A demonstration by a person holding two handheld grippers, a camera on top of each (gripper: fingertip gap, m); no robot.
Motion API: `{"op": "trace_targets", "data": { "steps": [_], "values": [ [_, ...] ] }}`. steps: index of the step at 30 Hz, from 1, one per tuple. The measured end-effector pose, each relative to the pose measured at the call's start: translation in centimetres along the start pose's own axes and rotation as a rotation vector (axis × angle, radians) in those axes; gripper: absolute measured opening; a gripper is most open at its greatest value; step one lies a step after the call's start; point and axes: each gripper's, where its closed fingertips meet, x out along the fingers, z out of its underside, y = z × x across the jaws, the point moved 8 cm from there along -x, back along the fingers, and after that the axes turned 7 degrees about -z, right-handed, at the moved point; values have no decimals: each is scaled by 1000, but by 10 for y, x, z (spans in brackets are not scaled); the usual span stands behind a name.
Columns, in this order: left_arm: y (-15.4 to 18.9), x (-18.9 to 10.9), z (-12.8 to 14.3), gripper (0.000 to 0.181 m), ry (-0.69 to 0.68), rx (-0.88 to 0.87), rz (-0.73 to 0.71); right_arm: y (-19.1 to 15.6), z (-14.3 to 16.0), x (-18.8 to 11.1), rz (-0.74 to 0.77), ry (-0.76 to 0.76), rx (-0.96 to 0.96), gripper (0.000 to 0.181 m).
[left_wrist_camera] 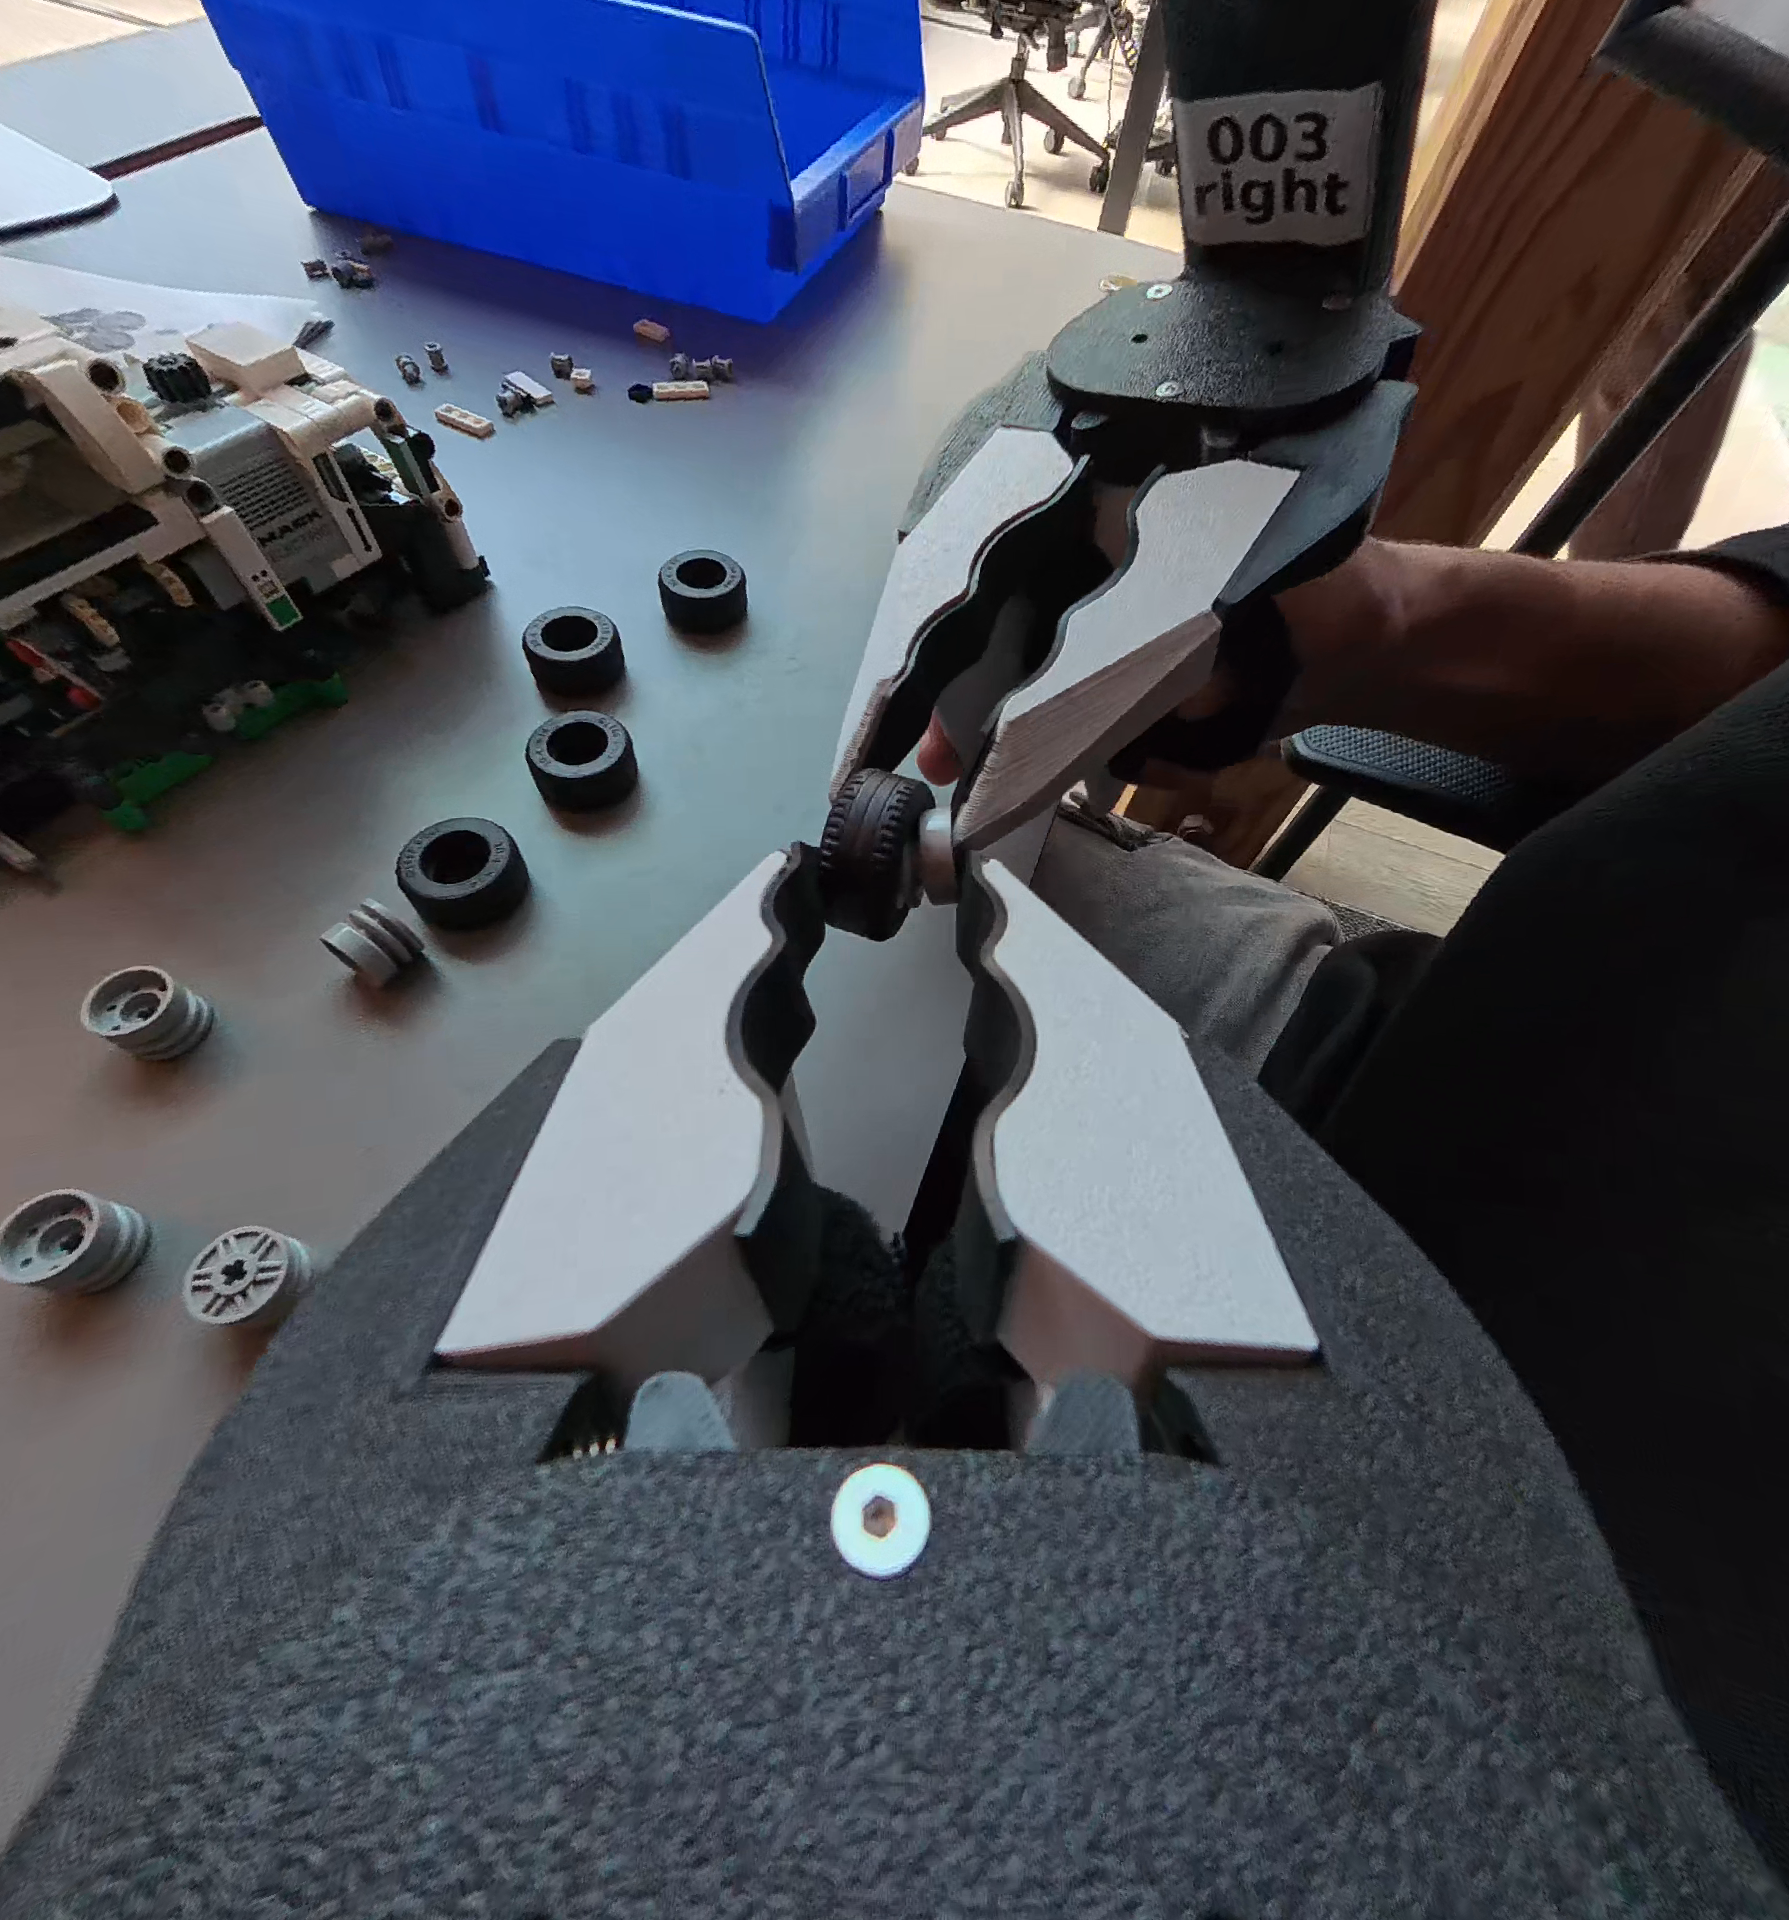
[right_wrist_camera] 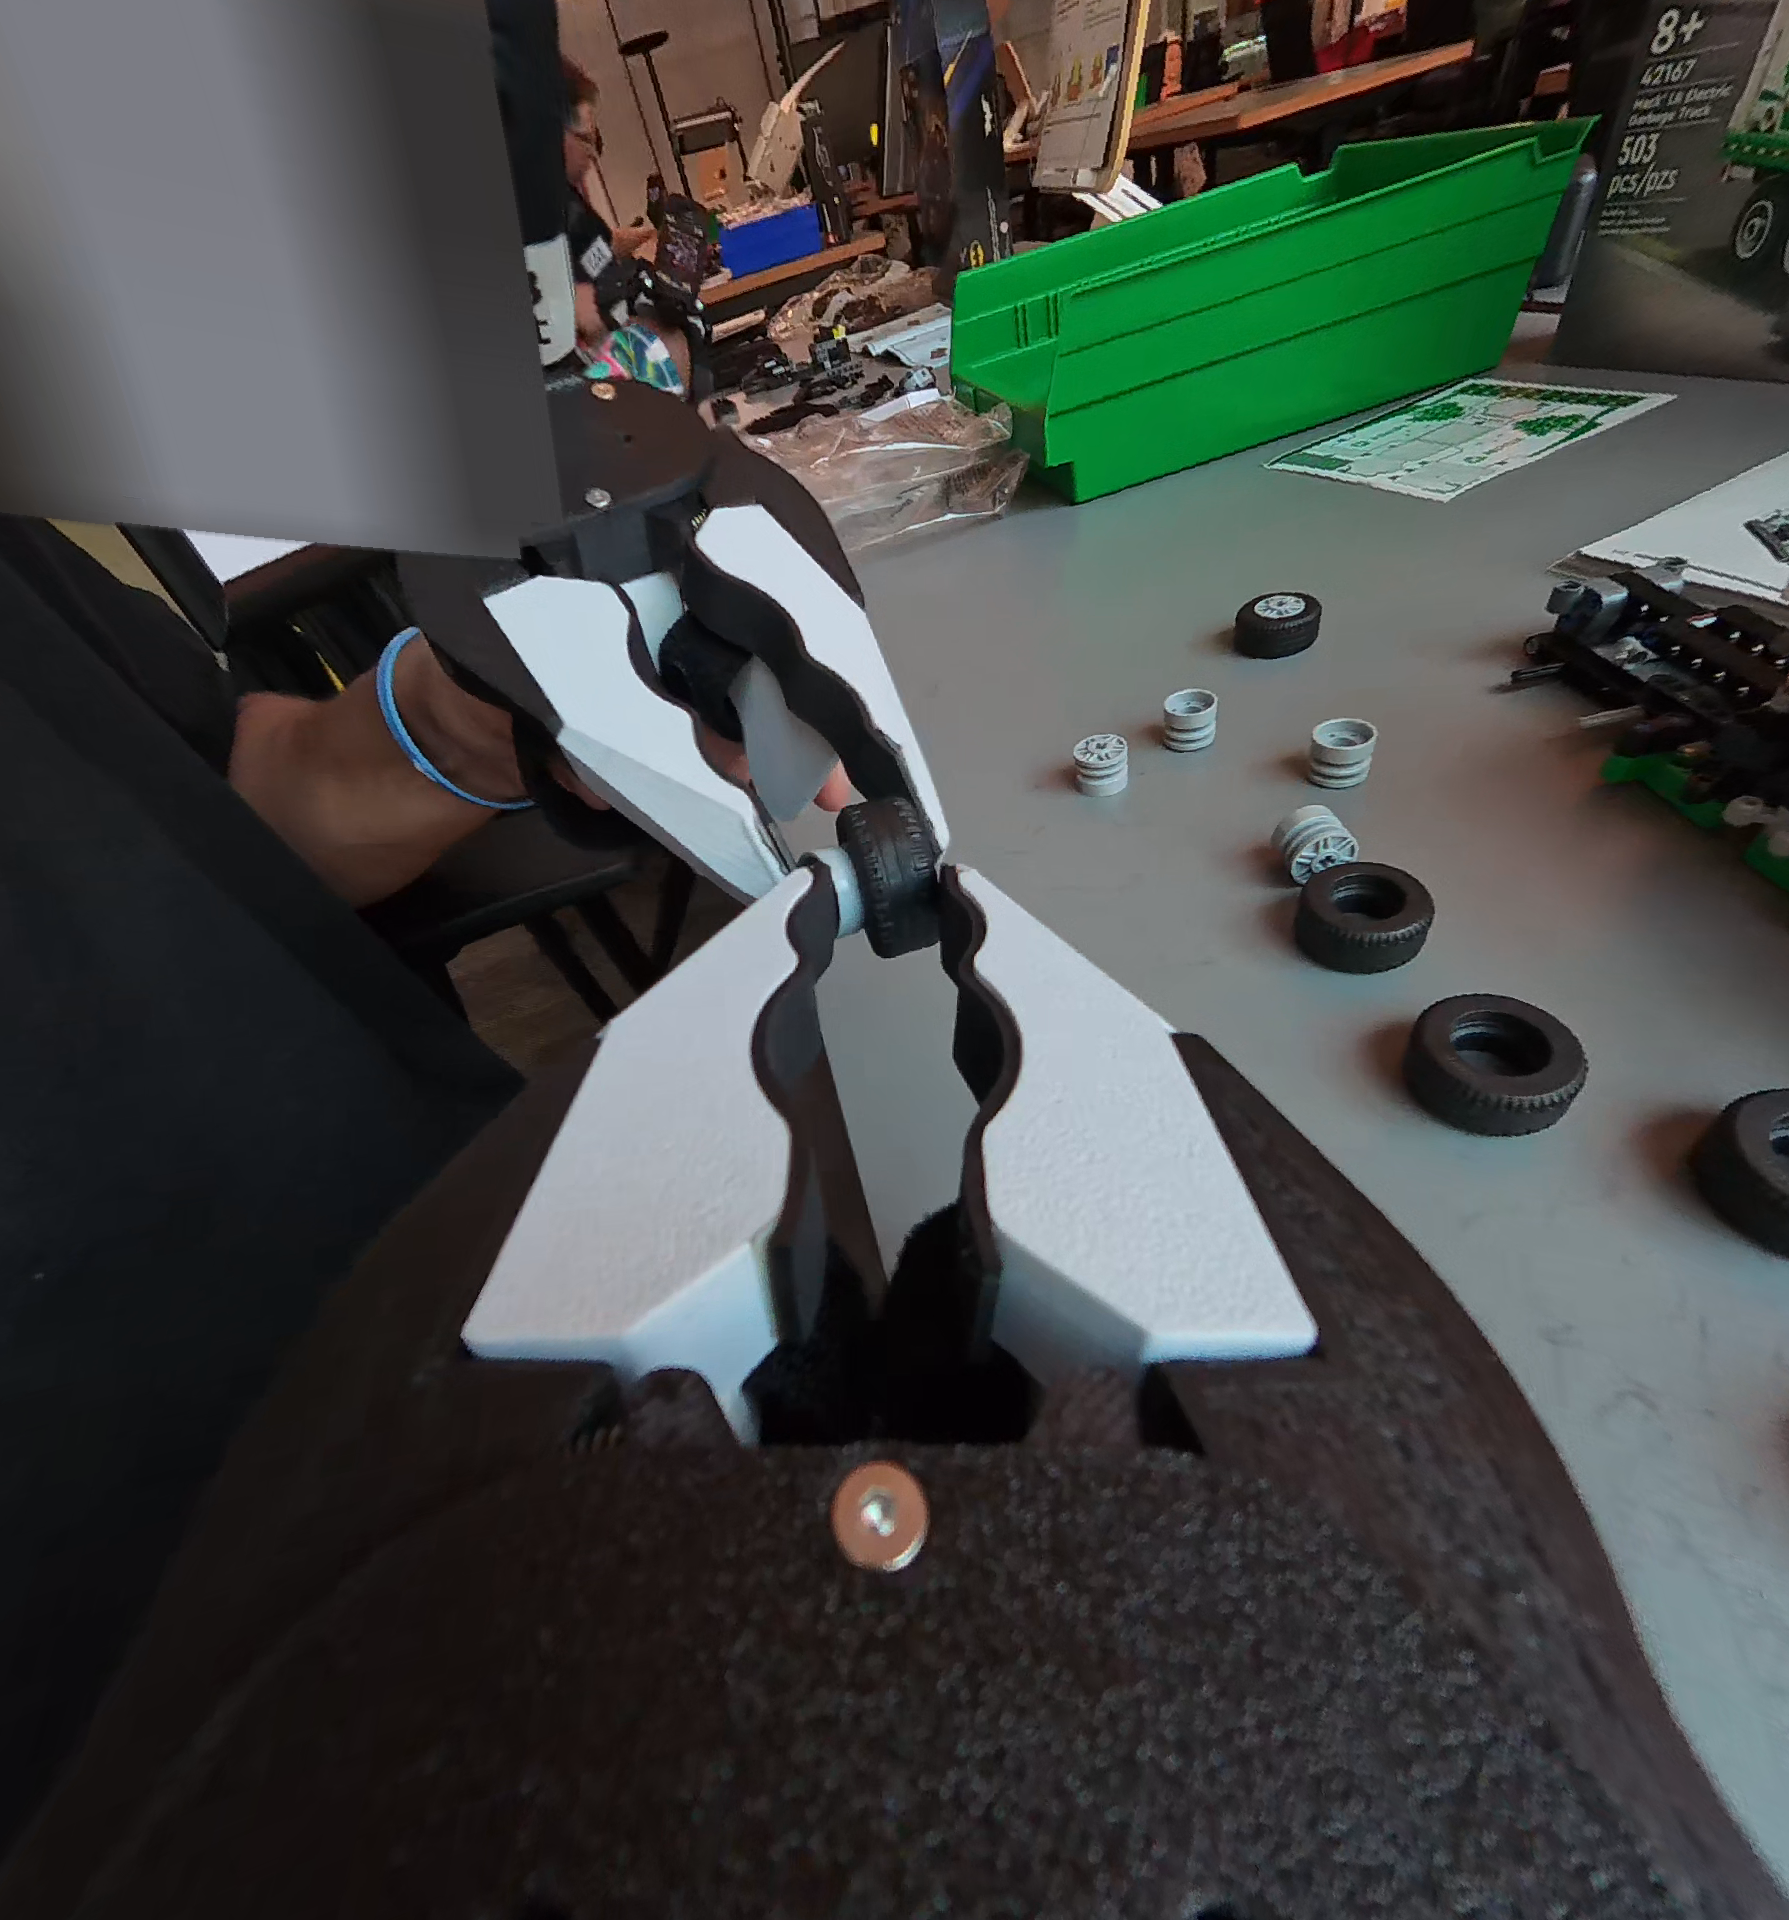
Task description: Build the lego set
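Note:
A small wheel is held in the air between both grippers, by the table's edge: a black tyre (left_wrist_camera: 869,873) partly on a grey rim (left_wrist_camera: 937,840). My left gripper (left_wrist_camera: 885,862) is shut on it, one fingertip on the tyre and the other on the rim. My right gripper (left_wrist_camera: 905,800) comes down from the upper right and pinches the same wheel. In the right wrist view the tyre (right_wrist_camera: 895,878) and rim (right_wrist_camera: 846,883) sit between my right gripper (right_wrist_camera: 879,878) tips, and the left gripper (right_wrist_camera: 859,842) meets them from the upper left.
Several loose black tyres (left_wrist_camera: 573,649) and grey rims (left_wrist_camera: 147,1013) lie on the grey table (left_wrist_camera: 744,499). The part-built white and green truck (left_wrist_camera: 173,540) stands at the left. A blue bin (left_wrist_camera: 599,135), small loose parts (left_wrist_camera: 526,390), a green bin (right_wrist_camera: 1264,301) and a finished wheel (right_wrist_camera: 1277,624) stand farther off. The grippers are tip to tip, or close to it.

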Motion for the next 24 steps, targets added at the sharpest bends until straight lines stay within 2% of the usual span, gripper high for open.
{"op": "trace_targets", "data": {
  "steps": [8, 12, 19, 24],
  "values": [
    [5, -6, -7, 24, 78, -49, 102, -2, -4, -6, -162, 99, 86, 21],
    [7, -5, -7, 24, 66, -6, 84, -2, -3, -7, -155, 75, 61, 21],
    [10, -1, -2, 24, 1, 103, 37, -7, -2, -7, -59, -53, -139, 21],
    [14, -1, 3, 24, -48, 119, 113, -18, -4, -6, -41, -228, -257, 27]
  ]
}}
